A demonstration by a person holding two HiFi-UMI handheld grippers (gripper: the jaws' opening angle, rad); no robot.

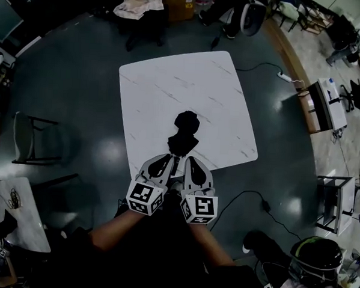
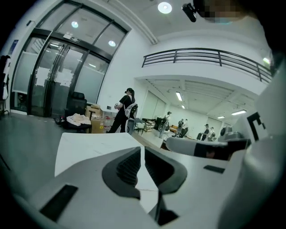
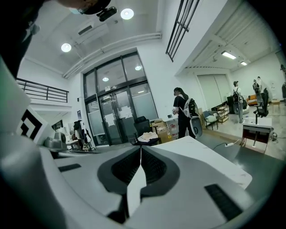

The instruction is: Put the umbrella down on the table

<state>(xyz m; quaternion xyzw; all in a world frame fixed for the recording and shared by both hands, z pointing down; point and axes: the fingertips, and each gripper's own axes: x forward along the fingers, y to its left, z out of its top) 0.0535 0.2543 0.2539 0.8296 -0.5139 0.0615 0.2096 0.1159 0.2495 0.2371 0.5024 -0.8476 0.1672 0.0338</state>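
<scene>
Umbrella [image 1: 183,133], a black bundle, lies on the white worktop [image 1: 171,86], close to the middle of its near edge. Left claw [image 1: 173,160] hovers just at that edge, its jaws pressed together with nothing between them. Right claw [image 1: 189,161], just beside it, is likewise closed and empty. Both point toward the umbrella.

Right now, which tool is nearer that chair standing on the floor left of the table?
Left. The left tool hovers at the near edge of the table, on the side toward the chair; the right tool is beside it, farther away.
</scene>
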